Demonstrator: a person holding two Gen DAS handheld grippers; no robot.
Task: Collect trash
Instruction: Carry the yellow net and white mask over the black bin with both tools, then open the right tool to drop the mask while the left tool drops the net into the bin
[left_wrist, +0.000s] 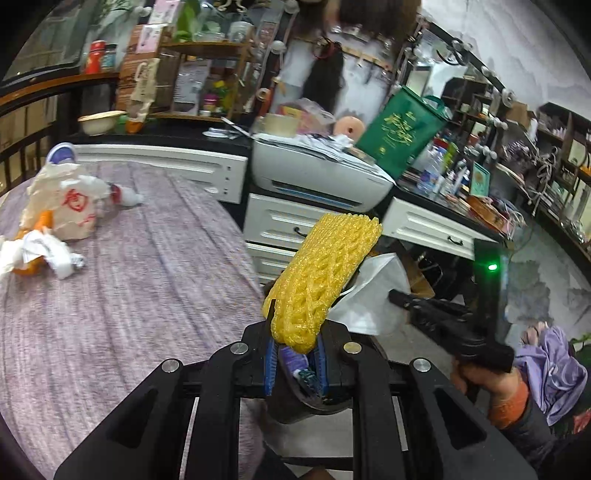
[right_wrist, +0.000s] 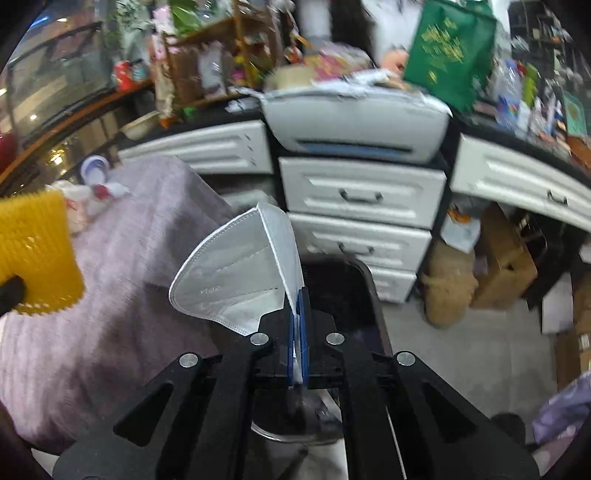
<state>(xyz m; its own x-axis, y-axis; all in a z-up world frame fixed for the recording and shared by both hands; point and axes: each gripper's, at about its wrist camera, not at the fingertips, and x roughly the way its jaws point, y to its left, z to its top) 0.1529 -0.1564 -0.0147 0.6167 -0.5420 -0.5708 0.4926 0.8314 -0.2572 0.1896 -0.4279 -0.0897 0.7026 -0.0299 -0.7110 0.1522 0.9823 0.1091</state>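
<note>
Two pieces of trash are already clamped, a yellow foam net (left_wrist: 325, 273) in the left tool (left_wrist: 295, 354) and a white face mask (right_wrist: 236, 273) in the right tool (right_wrist: 298, 332), above a black bin (right_wrist: 343, 288), while crumpled bags (left_wrist: 62, 206) are left on the surface (left_wrist: 147, 277).

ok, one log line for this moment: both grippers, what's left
left gripper: shut on yellow foam net | right gripper: shut on white face mask | crumpled trash remains on purple cloth

Your yellow foam net (right_wrist: 35, 251) is cut off at the left edge — shelf clutter (right_wrist: 207, 55) behind is blurred, unreadable.
</note>
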